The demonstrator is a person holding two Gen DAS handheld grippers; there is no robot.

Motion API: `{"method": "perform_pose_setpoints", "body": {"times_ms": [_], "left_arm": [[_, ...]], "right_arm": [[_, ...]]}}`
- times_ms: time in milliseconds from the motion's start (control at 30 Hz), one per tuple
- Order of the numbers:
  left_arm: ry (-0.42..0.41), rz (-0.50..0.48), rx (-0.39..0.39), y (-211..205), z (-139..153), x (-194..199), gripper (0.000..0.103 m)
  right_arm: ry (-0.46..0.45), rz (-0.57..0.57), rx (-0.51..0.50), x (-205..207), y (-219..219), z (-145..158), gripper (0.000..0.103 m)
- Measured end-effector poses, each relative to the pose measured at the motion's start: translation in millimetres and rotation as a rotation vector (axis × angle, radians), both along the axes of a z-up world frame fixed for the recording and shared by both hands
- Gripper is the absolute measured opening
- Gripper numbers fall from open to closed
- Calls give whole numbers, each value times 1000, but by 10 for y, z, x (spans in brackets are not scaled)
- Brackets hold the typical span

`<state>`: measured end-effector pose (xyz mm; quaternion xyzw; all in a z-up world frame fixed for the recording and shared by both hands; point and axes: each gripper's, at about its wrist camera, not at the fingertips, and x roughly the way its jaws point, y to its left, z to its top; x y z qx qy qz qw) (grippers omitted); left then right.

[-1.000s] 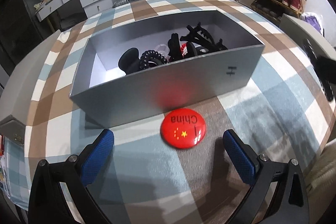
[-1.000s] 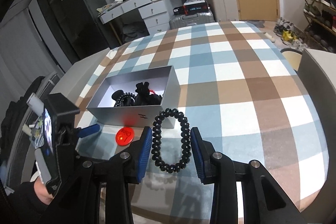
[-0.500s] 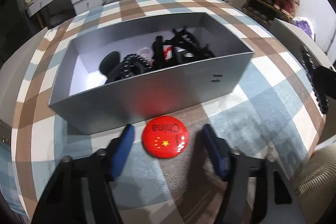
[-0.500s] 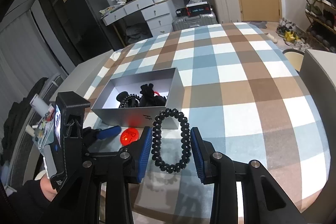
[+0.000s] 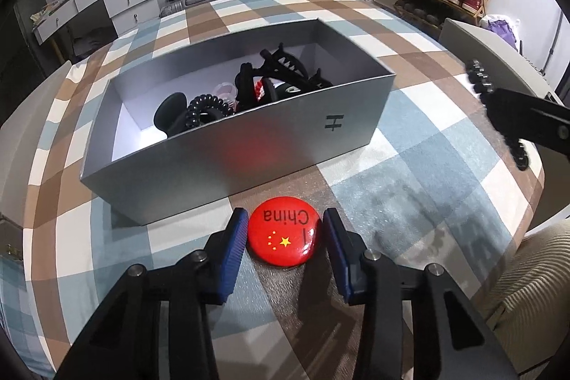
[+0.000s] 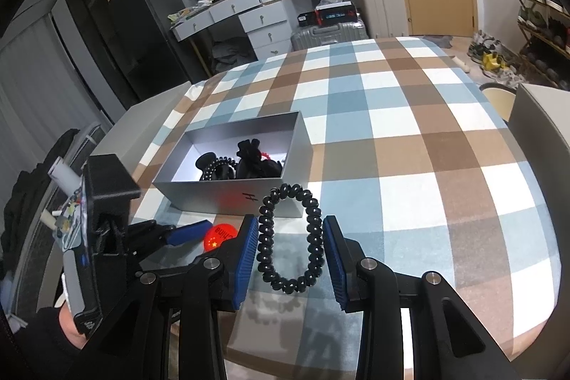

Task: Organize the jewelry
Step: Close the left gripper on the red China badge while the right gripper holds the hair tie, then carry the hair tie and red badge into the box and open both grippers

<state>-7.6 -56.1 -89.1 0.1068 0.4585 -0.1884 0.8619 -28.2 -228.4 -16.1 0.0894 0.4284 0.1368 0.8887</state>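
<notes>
A round red "China" badge (image 5: 285, 237) lies on the checked tablecloth just in front of a silver box (image 5: 228, 162). My left gripper (image 5: 285, 243) has closed in around the badge, its blue pads touching the badge's two sides. The box holds black hair clips (image 5: 281, 66) and a black coil hair tie (image 5: 208, 109). My right gripper (image 6: 290, 248) is shut on a black spiral hair tie (image 6: 290, 237) and holds it above the table, right of the box (image 6: 274, 198). The badge (image 6: 219, 235) and the left gripper (image 6: 188, 232) also show in the right wrist view.
The round table has a blue, brown and white checked cloth (image 6: 392, 130). A grey chair back (image 5: 498, 66) stands at the right edge and another grey chair (image 6: 142, 120) at the left. Drawers, suitcases and a shoe rack line the room behind.
My left gripper has moved forward to the badge and closed from wide open down onto its sides. The right gripper has kept its hold on the spiral hair tie, nearly still.
</notes>
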Motion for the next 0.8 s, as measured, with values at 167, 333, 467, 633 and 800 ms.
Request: {"method": "perform_pose_setpoints", "body": {"times_ms": [167,333,467,633,800], "left_arm": [[-13,-15,-24,36,82,-68,37],[-43,-16,-68,122,215,-115,37],[-74,-6,-104,199,329,-151,37],[-95,10,-144,302,446,-135,37],[-122,39,-199,452,635,-58,37]], "right_arm": [[-1,-7,0,5,-2,-3,36],[0,-10,8,18,6,-11,36],[-2,6,-4,19,65,-14,36],[4,41,-9,49,161,-25,36],[23,88,37,109,216,-9,36]]}}
